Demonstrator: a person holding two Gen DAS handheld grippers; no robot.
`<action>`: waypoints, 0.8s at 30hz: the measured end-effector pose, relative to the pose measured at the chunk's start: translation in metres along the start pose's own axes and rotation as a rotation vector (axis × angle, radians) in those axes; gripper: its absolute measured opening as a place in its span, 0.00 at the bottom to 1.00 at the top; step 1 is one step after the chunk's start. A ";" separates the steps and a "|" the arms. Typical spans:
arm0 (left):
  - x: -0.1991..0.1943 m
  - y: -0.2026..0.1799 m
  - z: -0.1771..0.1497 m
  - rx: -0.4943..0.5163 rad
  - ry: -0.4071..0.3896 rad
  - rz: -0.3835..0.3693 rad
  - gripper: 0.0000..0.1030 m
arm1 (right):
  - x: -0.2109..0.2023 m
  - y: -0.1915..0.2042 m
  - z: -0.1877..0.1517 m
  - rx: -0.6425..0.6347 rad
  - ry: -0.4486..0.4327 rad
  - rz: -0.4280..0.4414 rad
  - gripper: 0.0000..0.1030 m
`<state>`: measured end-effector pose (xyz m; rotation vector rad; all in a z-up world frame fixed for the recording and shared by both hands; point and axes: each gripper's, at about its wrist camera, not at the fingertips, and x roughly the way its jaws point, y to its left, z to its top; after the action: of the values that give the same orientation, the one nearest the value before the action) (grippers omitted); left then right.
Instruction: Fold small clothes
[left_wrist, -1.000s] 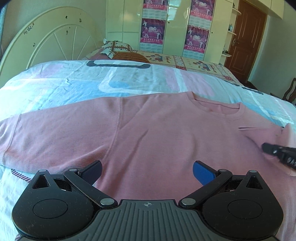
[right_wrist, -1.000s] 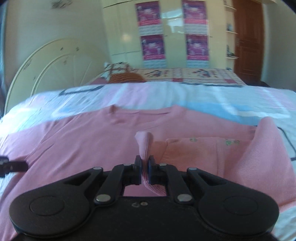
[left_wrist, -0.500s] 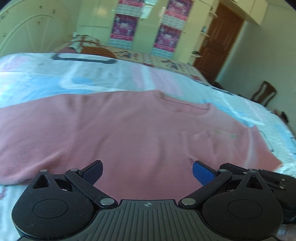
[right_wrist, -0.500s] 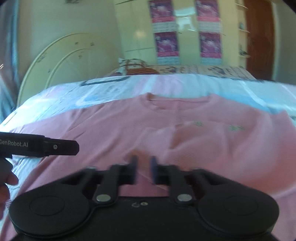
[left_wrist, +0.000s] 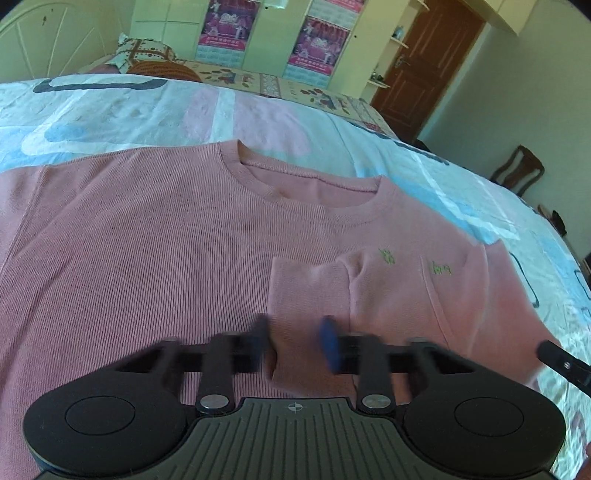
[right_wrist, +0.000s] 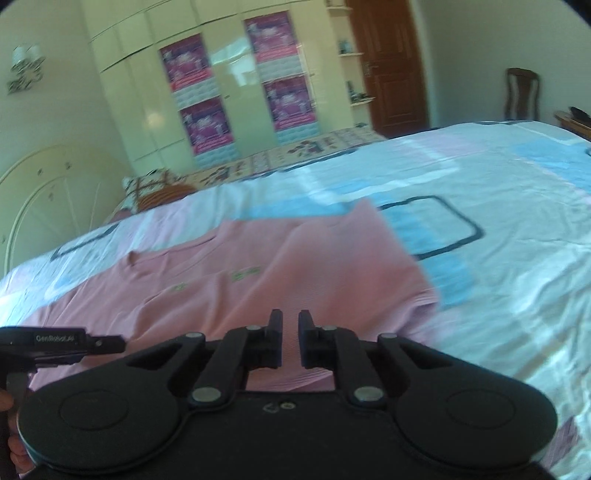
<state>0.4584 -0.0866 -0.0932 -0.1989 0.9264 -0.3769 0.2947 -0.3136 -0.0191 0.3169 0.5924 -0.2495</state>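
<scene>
On the bed's patterned sheet (left_wrist: 155, 110) lay one pink sweater (left_wrist: 147, 258), spread flat, neckline toward the headboard (left_wrist: 48, 48). Its sleeve (left_wrist: 369, 291) was folded across the chest, cuff pointing inward, two small green embroidered marks (left_wrist: 441, 269) showing on the folded part.

Left gripper (left_wrist: 295, 341): hovered low over the sweater's lower front, just by the cuff; fingers (left_wrist: 330, 343) motion-blurred, parted with a moderate gap, nothing seen between them.

Right gripper (right_wrist: 290, 338): held above the sweater's hem edge (right_wrist: 424, 299), on the folded-sleeve side; jaws narrowly apart, nothing clamped between them, pink fabric visible through the gap.

Beyond the sweater, at the head of the bed: checked pillow (left_wrist: 140, 51) and an orange-brown cushion (left_wrist: 162, 70). Behind these: cream wardrobe (right_wrist: 229, 92) bearing purple posters (right_wrist: 195, 96), a brown door (left_wrist: 424, 66) beside it, a wooden chair (right_wrist: 521, 92) farther along the wall.
</scene>
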 end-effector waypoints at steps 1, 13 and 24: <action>0.001 0.000 0.001 -0.009 -0.003 -0.006 0.07 | -0.001 -0.009 0.002 0.023 -0.009 -0.018 0.11; -0.049 0.031 -0.004 -0.007 -0.231 0.143 0.03 | 0.014 -0.078 0.019 0.196 -0.026 -0.082 0.11; -0.034 0.038 -0.024 -0.011 -0.203 0.181 0.03 | 0.045 -0.054 0.006 -0.053 0.139 -0.109 0.05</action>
<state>0.4297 -0.0384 -0.0944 -0.1584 0.7397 -0.1805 0.3165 -0.3716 -0.0523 0.2518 0.7533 -0.3181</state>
